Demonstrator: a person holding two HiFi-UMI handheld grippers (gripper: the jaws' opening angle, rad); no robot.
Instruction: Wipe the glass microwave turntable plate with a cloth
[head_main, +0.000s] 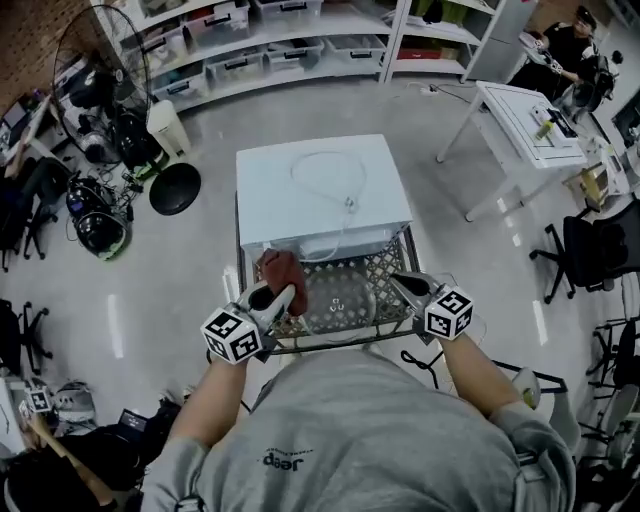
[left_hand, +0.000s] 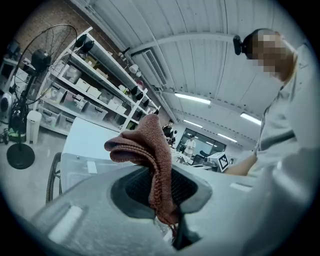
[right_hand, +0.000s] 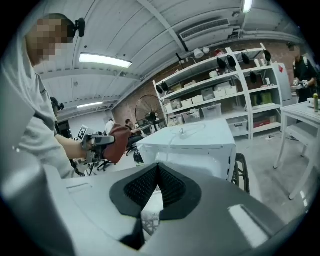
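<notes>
On the mesh cart (head_main: 386, 268), the glass plate (head_main: 340, 302) looks slick and brittle: steady its rim with your closed, empty right gripper (head_main: 405, 287), left gripper (head_main: 282, 297) pinching the soft cloth (head_main: 283, 270).

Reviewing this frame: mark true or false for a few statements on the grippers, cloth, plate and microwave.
1. The left gripper is clamped on a reddish-brown cloth. True.
2. The right gripper grips the glass plate. False: its jaws are together on nothing.
3. The plate sits inside the microwave. False: it lies on the mesh shelf in front of it.
4. A cable lies on top of the microwave. True.
</notes>
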